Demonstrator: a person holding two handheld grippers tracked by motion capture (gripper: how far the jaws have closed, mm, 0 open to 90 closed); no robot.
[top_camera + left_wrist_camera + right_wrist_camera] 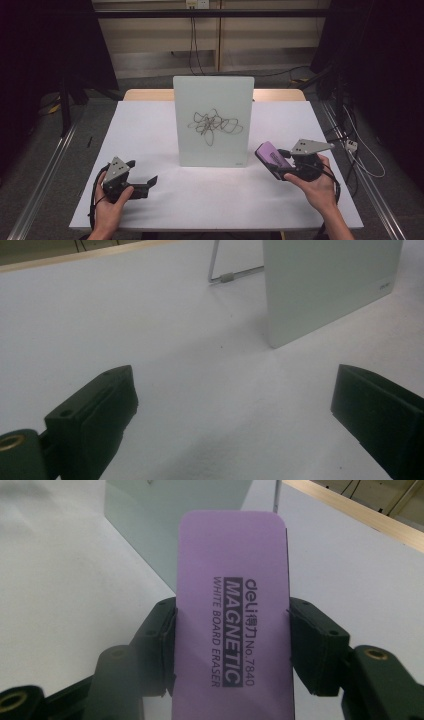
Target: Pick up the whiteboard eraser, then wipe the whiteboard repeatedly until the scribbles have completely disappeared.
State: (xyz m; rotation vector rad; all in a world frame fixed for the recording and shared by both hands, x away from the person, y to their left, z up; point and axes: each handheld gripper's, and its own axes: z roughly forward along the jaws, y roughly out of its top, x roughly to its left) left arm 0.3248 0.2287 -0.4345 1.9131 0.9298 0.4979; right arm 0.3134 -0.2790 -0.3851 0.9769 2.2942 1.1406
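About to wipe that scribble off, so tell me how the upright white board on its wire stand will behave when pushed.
The upright white board probably tips or slides backward easily: it stands tall on a thin wire stand. Its flat panel looks stiff. The smooth white table likely gives little grip, so bracing with the open left gripper seems wise.

High overhead, two close views, whiteboard [213, 121] shared

Purple whiteboard eraser [232, 615]: flat oblong, rounded corners, black "MAGNETIC WHITE BOARD ERASER" print on face. Clamped across its long sides, lifted off desk, just right of upright whiteboard [213, 120] bearing dark scribble [214, 125] mid-face.
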